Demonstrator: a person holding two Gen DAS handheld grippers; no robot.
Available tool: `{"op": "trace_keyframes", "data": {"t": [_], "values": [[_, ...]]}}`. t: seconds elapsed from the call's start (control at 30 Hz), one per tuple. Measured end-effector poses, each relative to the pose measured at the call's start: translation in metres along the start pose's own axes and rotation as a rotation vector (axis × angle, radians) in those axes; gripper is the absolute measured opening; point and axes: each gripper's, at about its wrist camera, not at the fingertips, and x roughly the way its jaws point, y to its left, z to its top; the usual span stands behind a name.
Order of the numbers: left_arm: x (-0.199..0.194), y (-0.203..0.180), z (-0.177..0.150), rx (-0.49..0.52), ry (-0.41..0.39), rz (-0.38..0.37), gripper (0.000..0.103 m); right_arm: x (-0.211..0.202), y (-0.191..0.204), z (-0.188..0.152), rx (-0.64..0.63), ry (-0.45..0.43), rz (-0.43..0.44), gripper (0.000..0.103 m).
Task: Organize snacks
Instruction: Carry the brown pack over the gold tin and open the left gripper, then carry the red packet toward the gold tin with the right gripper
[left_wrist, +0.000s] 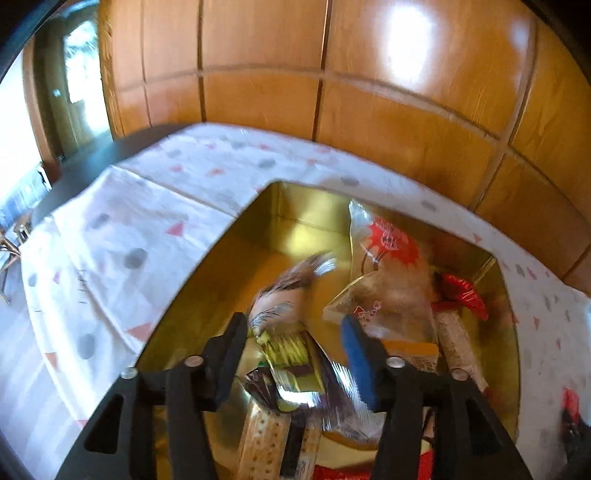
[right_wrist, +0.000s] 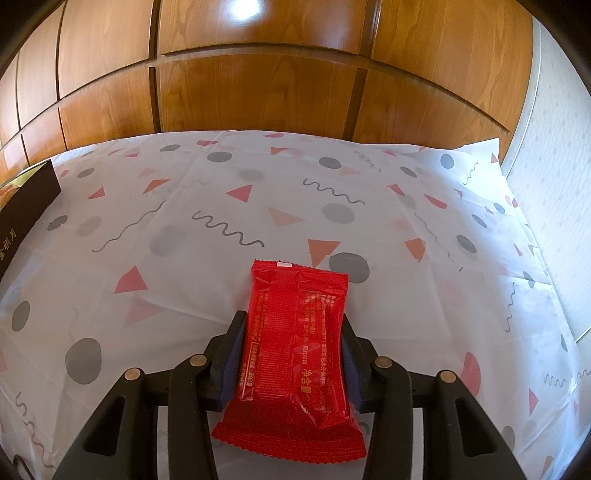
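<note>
The right gripper (right_wrist: 291, 354) clamps a red snack packet (right_wrist: 291, 354) over the patterned tablecloth (right_wrist: 221, 206); its print is Chinese, too small to read. The left gripper (left_wrist: 295, 350) hangs open, empty, above the snack-filled gold box (left_wrist: 207, 280)

The left claw (left_wrist: 295, 343) pointed steeply downward, its two black fingers standing apart with a clear gap between them and nothing pressed by either pad. The blue pad on one finger (left_wrist: 360, 363) faced inward; the opposite finger (left_wrist: 231, 354) showed only its dark edge. The view from this wrist was smeared by motion blur. The right claw (right_wrist: 293, 354) also angled downward, and its picture was sharp. Its fingers (right_wrist: 232, 354) were closed from both sides on a red packet (right_wrist: 295, 343), the blue pads pressing the packet's long edges.
</note>
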Motion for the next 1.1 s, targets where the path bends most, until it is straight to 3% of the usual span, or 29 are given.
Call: {"op": "trace_keyframes", "data": {"t": [0.1, 0.3, 0.63, 1.1], "values": [[-0.019, 0.000, -0.007, 0.017, -0.052, 0.001, 0.057, 0.000, 0.000, 0.000, -0.001, 0.000, -0.002, 0.046], [-0.036, -0.006, -0.026, 0.077, -0.041, -0.002, 0.053, -0.001, 0.002, 0.000, -0.012, 0.000, -0.008, 0.044], [-0.070, -0.029, -0.051, 0.163, -0.105, -0.077, 0.053, -0.002, 0.009, 0.000, -0.046, -0.003, -0.037, 0.040], [-0.081, -0.038, -0.070, 0.208, -0.104, -0.096, 0.053, -0.003, 0.011, 0.001, -0.034, 0.017, -0.045, 0.039]]}}
